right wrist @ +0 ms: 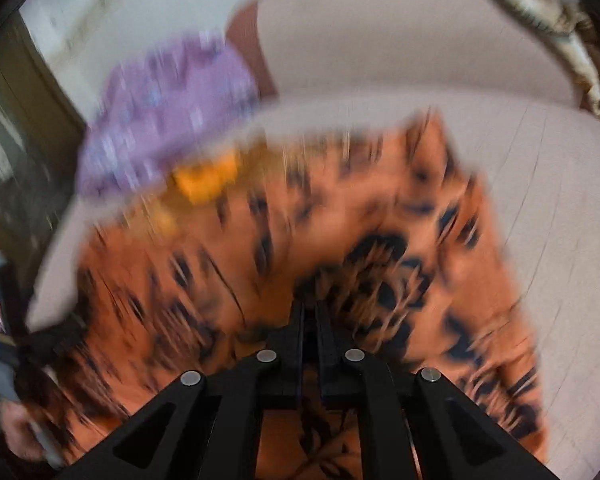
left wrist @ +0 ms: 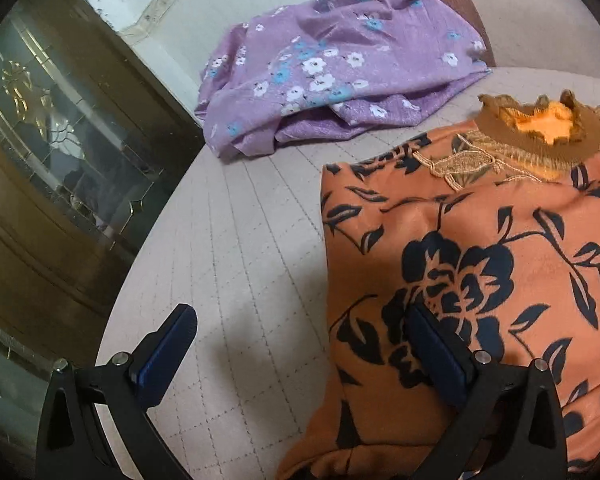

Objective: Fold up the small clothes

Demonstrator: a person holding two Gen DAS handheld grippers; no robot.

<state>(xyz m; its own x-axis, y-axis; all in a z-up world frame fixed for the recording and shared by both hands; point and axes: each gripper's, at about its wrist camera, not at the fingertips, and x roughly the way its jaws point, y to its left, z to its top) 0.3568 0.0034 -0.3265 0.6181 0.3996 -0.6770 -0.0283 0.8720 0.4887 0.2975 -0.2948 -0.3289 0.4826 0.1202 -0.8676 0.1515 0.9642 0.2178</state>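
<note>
One orange top (left wrist: 480, 248), dark floral print, brown ribbed collar (left wrist: 540, 140).

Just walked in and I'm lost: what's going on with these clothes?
A person is folding clothes on a quilted surface with two handheld tools. The right tool looks shut over the orange floral top, though that view is motion-blurred. The left tool is open at the top's left edge, gripping nothing. A purple flowered garment lies crumpled behind, untouched.
</note>
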